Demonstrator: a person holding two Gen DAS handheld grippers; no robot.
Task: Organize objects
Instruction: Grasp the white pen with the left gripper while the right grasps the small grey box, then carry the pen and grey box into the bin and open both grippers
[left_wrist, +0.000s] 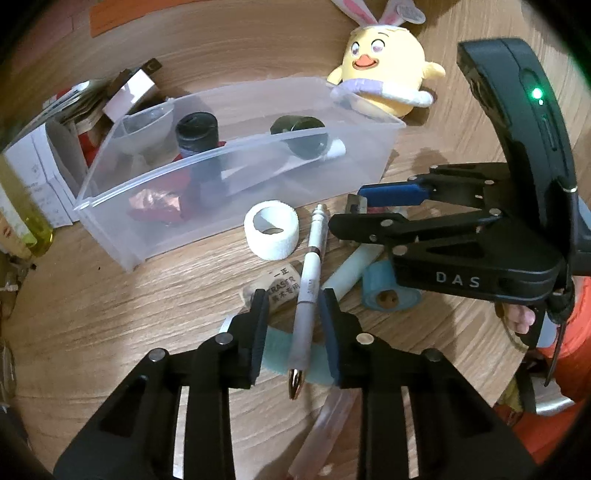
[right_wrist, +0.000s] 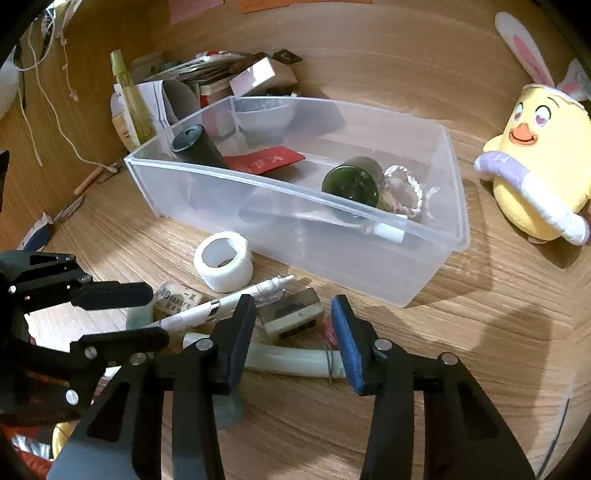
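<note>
On the wooden surface (left_wrist: 110, 314), in front of the clear plastic bin (left_wrist: 236, 192), lies a cluster of loose items. The left claw (left_wrist: 293, 325) straddles a white pen (left_wrist: 308, 291); its jaws stand narrow, with a gap visible on each side of the pen. The right claw (right_wrist: 291, 332) is partly open around a small clear block (right_wrist: 291, 314), not touching it. A white tape roll (right_wrist: 223, 260) sits just beside the bin. A yellow plush chick (right_wrist: 535, 173) stands well apart.
</note>
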